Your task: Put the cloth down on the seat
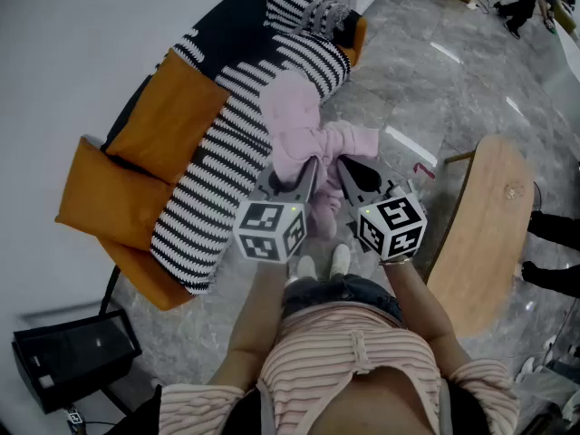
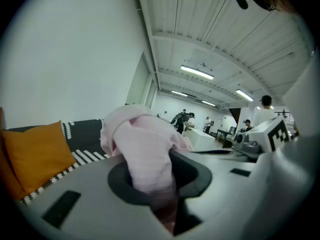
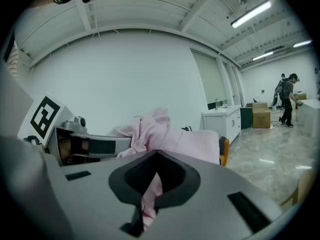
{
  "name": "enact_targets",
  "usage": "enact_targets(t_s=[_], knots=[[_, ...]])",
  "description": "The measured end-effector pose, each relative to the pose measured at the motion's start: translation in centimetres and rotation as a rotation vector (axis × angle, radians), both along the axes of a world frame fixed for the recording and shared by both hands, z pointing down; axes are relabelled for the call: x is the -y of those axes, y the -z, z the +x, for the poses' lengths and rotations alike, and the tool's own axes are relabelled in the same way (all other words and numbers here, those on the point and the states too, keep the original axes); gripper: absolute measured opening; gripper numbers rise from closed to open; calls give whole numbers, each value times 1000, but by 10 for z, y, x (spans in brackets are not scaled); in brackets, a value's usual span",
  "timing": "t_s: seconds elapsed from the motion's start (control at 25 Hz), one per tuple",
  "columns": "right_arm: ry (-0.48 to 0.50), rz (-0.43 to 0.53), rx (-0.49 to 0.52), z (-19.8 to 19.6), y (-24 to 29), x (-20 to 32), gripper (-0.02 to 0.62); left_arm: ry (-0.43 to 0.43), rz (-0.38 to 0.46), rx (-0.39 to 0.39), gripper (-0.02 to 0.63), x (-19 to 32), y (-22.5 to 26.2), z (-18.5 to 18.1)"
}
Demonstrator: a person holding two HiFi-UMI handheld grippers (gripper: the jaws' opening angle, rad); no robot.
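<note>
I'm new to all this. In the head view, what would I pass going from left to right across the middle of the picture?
orange cushions → black-and-white striped seat → pink cloth → wooden table

The striped seat [image 1: 227, 152] is lying mostly bare along its middle, offering open room, while orange cushions [image 1: 168, 116] are crowding its back edge. A pink cloth [image 1: 299, 130] is hanging over its front edge. Open floor [image 1: 408, 80] is running between the sofa and a round wooden table [image 1: 485, 225] at right.
</note>
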State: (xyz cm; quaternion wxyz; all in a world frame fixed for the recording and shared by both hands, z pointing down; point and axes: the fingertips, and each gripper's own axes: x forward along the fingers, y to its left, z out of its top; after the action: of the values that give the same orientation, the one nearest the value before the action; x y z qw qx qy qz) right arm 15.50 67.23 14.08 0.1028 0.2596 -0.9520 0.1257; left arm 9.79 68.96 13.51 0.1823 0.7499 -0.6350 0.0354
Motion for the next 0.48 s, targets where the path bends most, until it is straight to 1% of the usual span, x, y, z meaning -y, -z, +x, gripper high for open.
enact_targets(t_s=[0.2, 0.48], knots=[[10, -8, -7, 9, 1, 1, 8, 6, -6, -16, 97, 0, 1, 10], [39, -24, 17, 22, -2, 9, 8, 18, -17, -29, 97, 13, -3, 19]])
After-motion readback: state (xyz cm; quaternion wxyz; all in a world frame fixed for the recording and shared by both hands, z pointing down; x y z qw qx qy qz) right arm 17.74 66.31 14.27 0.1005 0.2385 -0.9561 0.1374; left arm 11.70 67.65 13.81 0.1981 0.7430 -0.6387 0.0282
